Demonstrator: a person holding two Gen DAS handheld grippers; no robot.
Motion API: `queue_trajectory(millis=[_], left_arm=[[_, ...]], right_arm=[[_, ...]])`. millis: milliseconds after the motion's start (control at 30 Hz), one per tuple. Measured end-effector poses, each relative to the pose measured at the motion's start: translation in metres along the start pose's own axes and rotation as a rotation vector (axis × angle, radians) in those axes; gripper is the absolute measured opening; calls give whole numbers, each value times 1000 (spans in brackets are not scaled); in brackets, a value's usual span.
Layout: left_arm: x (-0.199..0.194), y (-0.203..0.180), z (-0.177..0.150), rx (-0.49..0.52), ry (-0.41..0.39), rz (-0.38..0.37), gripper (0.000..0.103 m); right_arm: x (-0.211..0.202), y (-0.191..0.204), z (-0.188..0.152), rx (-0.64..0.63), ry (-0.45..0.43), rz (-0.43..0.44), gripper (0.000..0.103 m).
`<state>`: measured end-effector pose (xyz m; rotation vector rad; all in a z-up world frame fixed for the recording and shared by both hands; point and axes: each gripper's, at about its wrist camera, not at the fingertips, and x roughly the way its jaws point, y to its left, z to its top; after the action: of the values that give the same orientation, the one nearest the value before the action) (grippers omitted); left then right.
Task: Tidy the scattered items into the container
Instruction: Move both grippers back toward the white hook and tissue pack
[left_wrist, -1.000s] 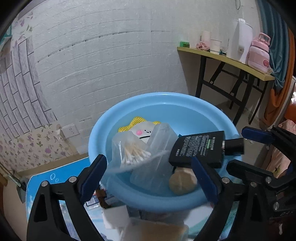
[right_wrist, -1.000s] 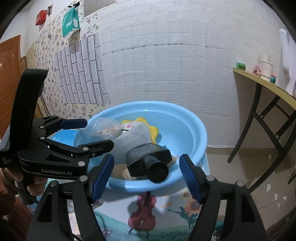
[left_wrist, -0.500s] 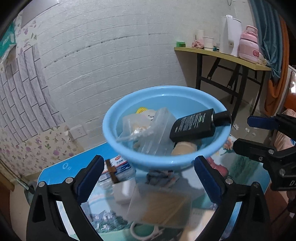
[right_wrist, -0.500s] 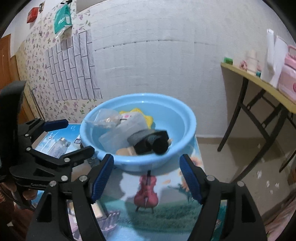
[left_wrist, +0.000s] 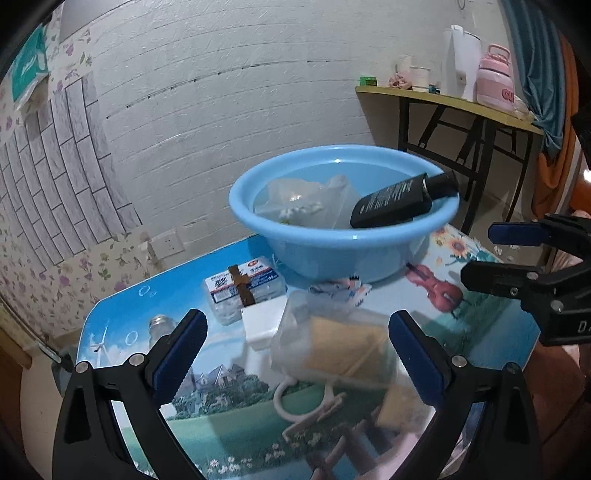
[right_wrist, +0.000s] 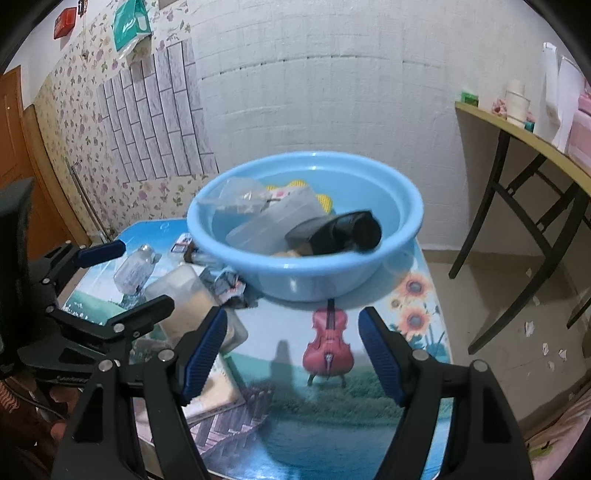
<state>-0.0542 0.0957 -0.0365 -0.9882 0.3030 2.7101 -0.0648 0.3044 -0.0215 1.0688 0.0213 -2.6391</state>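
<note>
Picture-print table (left_wrist: 480, 332), left tool (left_wrist: 295, 354) wide, right tool (right_wrist: 293, 354) wide, both empty.

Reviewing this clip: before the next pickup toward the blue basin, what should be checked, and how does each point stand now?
1. Left gripper empty, jaws wide: ok.
2. Right gripper empty, open: ok.
3. Items remaining on the table: not ok; clear box, tissue pack, small jar still out.
4. Blue basin upright, with room: ok.
5. Black bottle settled: cannot tell; it leans on the rim.
</note>
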Motion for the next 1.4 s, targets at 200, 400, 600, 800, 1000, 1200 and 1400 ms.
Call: queue_trajectory(millis=[200, 400, 600, 800, 1000, 1200, 1400], left_arm=[[-1, 2, -16, -3, 19, -10, 99], [-3, 14, -22, -41, 16, -6, 99], [-1, 22, -25, -80, 21, -13, 99], [2, 23, -27, -75, 25, -15, 99], [7, 23, -28, -92, 35, -28, 99], [7, 22, -29, -86, 42, -24, 99], [-1, 27, -35, -110, 27, -18, 99]], right_arm=[[8, 7, -6, 5, 24, 13, 74], [10, 12, -8, -2, 7, -10, 74], [15, 18, -11, -26, 32, 19, 74], [19, 20, -15, -39, 49, 23, 74], [20, 20, -18, -40, 66, 22, 74], [26, 19, -22, -20, 78, 44, 74], [27, 22, -26, -16, 68, 79, 74]])
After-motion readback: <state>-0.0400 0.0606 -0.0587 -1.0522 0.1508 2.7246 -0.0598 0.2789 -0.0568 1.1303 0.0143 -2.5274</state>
